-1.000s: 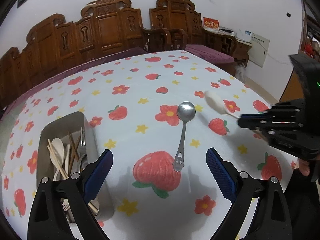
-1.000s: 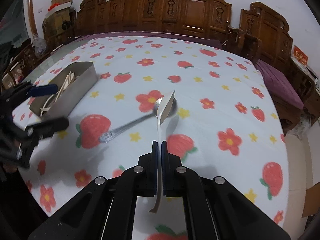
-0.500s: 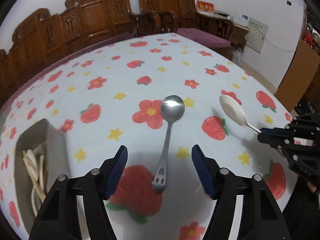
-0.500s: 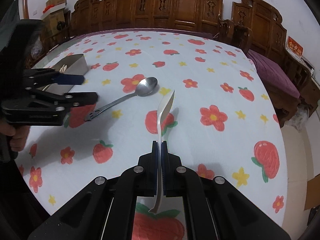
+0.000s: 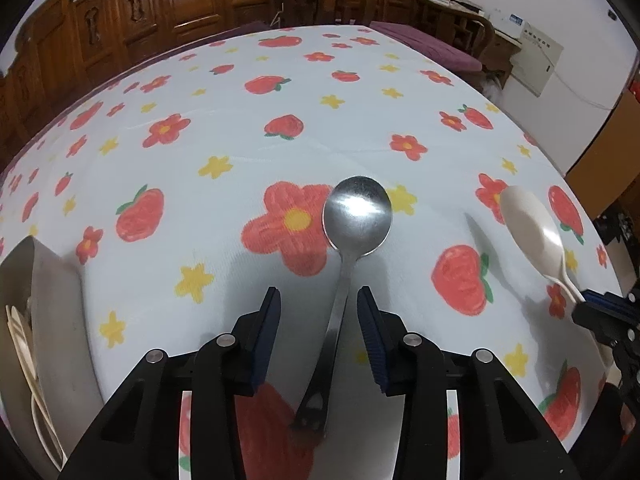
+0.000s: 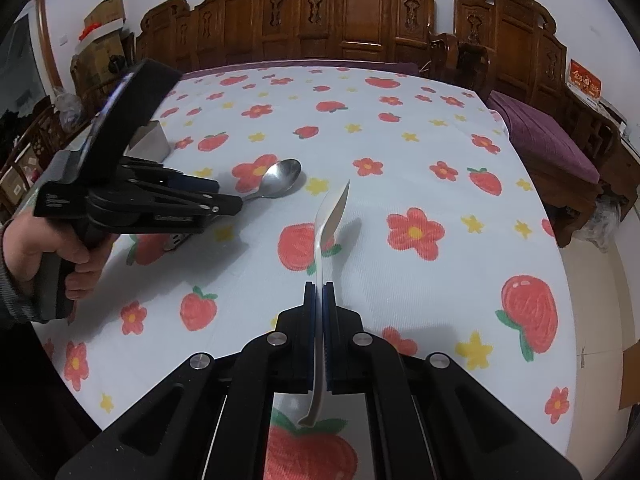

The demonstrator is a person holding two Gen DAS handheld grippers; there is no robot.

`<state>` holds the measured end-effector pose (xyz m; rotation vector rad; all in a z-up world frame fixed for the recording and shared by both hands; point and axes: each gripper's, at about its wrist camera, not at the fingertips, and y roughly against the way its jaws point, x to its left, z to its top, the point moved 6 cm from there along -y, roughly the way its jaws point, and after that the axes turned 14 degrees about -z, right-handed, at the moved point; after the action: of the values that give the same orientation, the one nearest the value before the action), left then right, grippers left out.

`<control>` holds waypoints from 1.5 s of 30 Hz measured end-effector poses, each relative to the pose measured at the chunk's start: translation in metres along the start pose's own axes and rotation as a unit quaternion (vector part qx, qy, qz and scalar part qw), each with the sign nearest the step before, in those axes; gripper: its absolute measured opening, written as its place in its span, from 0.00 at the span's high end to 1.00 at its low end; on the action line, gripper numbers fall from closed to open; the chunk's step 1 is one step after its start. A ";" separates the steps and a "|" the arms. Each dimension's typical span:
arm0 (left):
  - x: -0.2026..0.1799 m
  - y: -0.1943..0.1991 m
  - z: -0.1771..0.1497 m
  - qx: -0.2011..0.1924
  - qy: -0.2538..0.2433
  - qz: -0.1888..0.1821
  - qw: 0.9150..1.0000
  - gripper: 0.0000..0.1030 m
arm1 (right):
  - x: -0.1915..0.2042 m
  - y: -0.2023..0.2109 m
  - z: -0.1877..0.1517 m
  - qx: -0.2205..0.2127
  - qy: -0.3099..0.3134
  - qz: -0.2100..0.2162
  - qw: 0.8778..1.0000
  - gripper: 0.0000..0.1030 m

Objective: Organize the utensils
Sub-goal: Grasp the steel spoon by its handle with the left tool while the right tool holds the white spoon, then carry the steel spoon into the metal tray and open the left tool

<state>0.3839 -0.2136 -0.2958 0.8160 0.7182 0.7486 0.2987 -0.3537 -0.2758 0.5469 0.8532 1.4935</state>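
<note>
A metal spoon (image 5: 357,216) lies on the flowered tablecloth, bowl away from me, and also shows in the right wrist view (image 6: 282,176). My left gripper (image 5: 319,295) is low over it and its jaws are closing. The spoon's handle runs between the blue pads, which do not touch it. From the right wrist view the left gripper (image 6: 228,196) hides that handle. My right gripper (image 6: 319,288) is shut on the handle of a white plastic spoon (image 6: 332,216), held above the cloth with its bowl on edge. That white spoon (image 5: 532,224) and the right gripper (image 5: 588,300) sit at the right.
A metal tray (image 5: 48,300) holding several pale utensils (image 5: 20,332) stands at the left, partly hidden behind the left gripper as the tray (image 6: 154,142) in the right wrist view. Carved wooden chairs (image 6: 360,20) ring the table's far side. The table edge (image 6: 560,240) drops off at the right.
My left gripper came forward and down over the metal spoon, and its jaws narrowed around the handle. The tray slid to the view's left edge. The right gripper shifted slightly with the white spoon.
</note>
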 end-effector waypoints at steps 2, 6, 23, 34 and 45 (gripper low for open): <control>-0.002 -0.003 0.000 0.004 0.000 0.002 1.000 0.63 | 0.000 0.001 0.001 -0.001 -0.001 0.002 1.000 0.96; -0.005 -0.005 0.000 0.005 -0.014 0.016 1.000 0.64 | -0.001 0.002 0.002 -0.002 -0.003 0.003 1.000 0.96; -0.008 0.031 -0.025 -0.002 -0.001 0.017 1.000 0.95 | 0.016 0.026 0.014 -0.026 0.012 0.009 1.000 0.96; -0.012 0.104 -0.016 -0.058 -0.001 0.014 0.998 0.95 | 0.041 0.055 0.034 -0.054 0.021 0.016 0.998 0.96; 0.008 0.168 -0.021 -0.099 0.005 0.027 0.995 0.95 | 0.081 0.080 0.055 -0.077 0.035 0.030 0.996 0.96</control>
<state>0.3217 -0.1203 -0.1684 0.6535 0.6215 0.8575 0.2816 -0.2599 -0.1924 0.4099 0.7731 1.6263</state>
